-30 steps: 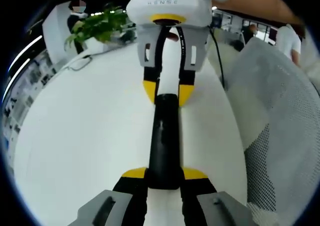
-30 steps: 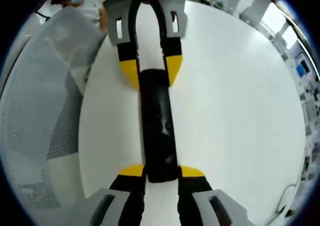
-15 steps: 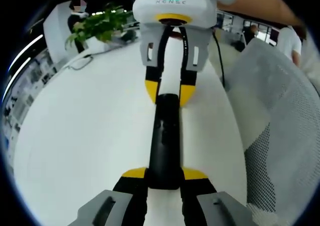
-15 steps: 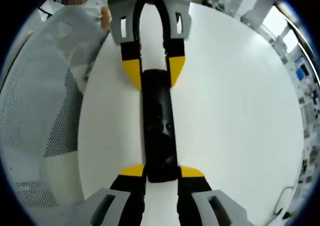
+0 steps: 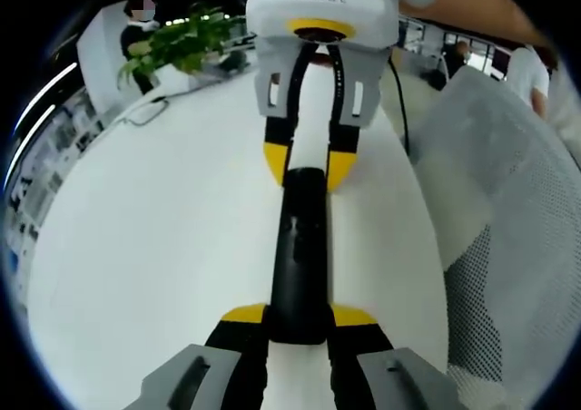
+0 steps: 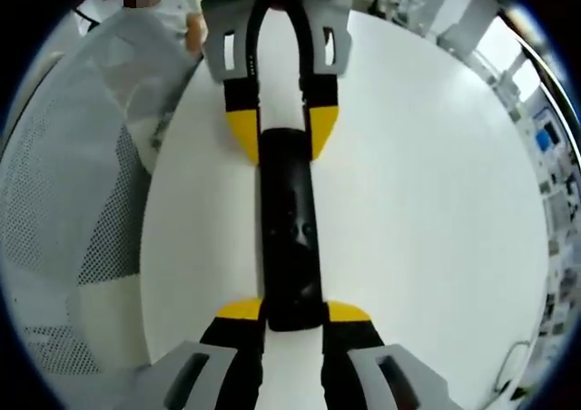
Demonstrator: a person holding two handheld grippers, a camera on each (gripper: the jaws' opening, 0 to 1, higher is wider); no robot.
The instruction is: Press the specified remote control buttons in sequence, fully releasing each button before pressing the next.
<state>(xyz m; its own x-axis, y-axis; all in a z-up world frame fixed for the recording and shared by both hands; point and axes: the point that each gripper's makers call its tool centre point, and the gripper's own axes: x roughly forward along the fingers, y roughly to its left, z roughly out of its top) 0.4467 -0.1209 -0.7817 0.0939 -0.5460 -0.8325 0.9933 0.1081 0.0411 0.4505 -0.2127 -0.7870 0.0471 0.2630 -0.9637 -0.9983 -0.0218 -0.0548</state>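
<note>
Two hand-held grippers clamp one black remote control above the white bench — left hand-held gripper and right hand-held gripper at opposite ends. Barely anything has shifted lately — no press looks underway.

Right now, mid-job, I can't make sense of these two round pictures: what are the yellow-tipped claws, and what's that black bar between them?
Each picture comes from a camera riding on a hand-held gripper, looking along its own two jaws. In the left gripper view, the left gripper rises from the bottom; the right gripper faces it from the top. The right gripper view mirrors this: the right gripper below, the left above. The black bar is the remote control, with a gripper closed on each end, above a white table. A white mesh chair stands beside it.
</note>
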